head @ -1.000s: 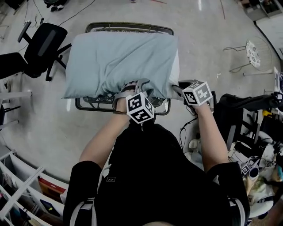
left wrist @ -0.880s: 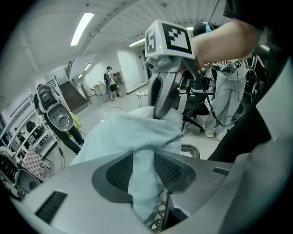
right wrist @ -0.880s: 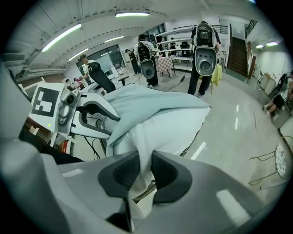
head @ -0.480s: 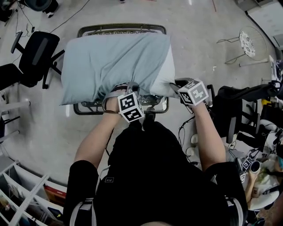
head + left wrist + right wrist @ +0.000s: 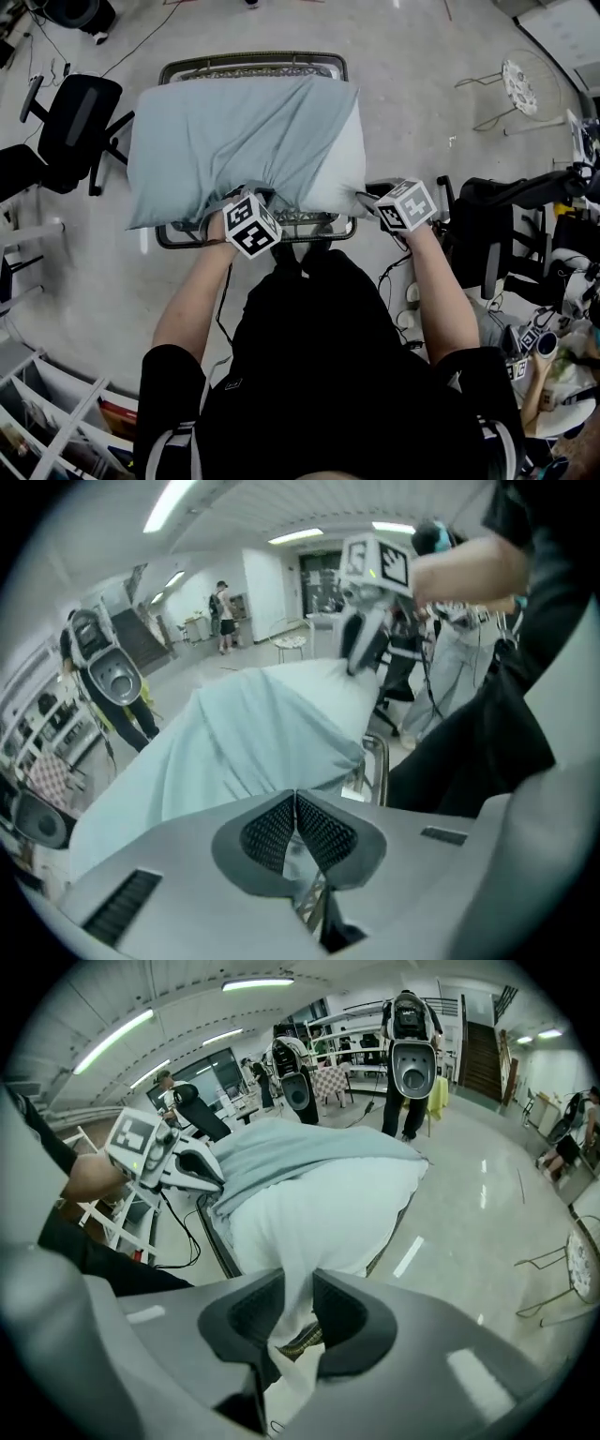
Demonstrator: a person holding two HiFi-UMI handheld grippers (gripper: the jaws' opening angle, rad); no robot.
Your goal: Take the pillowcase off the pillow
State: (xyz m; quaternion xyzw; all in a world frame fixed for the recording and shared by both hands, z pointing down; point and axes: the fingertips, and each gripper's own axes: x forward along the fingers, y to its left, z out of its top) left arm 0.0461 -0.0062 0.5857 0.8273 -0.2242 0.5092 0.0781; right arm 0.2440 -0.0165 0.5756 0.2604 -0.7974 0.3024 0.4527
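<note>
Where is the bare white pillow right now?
In the head view the white pillow sticks out at the right end of the light blue pillowcase, over the metal rack; the right gripper clamps its near corner.

In the head view, the pillowcase (image 5: 234, 141) and the pillow (image 5: 345, 164) hide most of the metal rack (image 5: 253, 59) below them. There the marker cubes cover the jaws of the left gripper (image 5: 296, 801) and the right gripper (image 5: 292, 1305).
</note>
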